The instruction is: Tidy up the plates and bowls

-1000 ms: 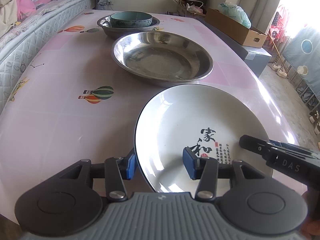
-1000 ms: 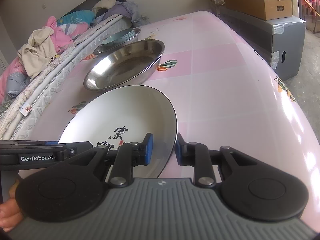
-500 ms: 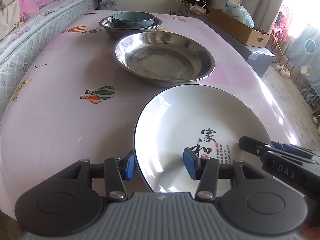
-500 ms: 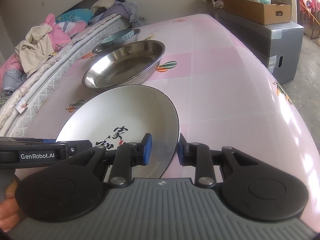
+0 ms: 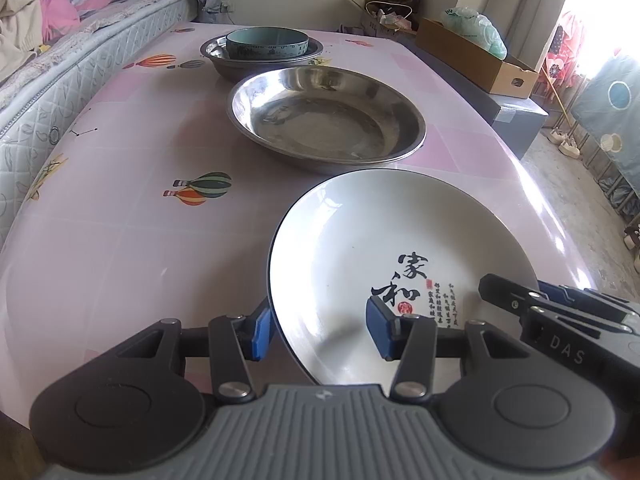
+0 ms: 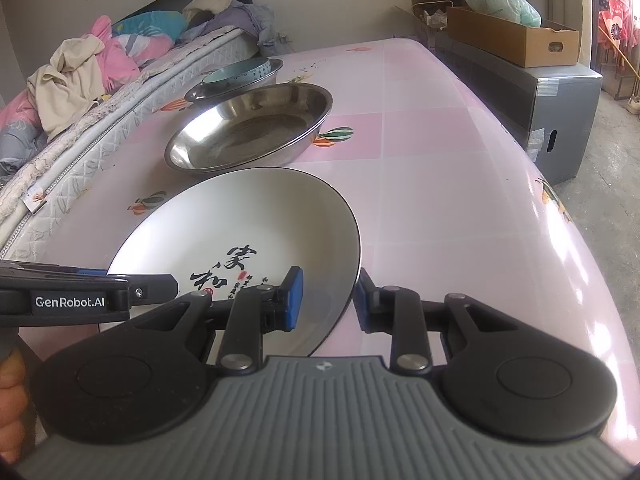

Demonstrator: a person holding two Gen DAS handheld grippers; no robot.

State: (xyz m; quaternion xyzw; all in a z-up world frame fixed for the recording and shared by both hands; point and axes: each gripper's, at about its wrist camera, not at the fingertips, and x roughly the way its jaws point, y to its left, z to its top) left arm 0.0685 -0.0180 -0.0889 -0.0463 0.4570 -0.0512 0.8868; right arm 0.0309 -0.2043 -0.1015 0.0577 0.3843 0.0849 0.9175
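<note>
A white plate (image 5: 380, 240) (image 6: 240, 220) with black calligraphy lies at the near edge of the pink table (image 5: 120, 240). My left gripper (image 5: 320, 330) straddles its left rim with a wide gap, one pad outside the rim and one over the plate's inside. My right gripper (image 6: 328, 300) straddles the right rim with a narrower gap; its pads do not visibly press. Beyond the plate sits a large steel basin (image 5: 326, 120) (image 6: 248, 128). Farther back a teal bowl (image 5: 266, 42) (image 6: 240, 74) rests in a smaller steel basin (image 5: 212, 50).
A mattress (image 5: 60, 88) piled with clothes runs along the table's left side. To the right, a cardboard box (image 6: 520, 36) stands on a grey crate (image 6: 560, 92). A hand (image 6: 12, 392) shows at the lower left of the right wrist view.
The right gripper's pads have spread a little wider around the plate's rim, and its view has rolled slightly. The left gripper and the plate have stayed put.
</note>
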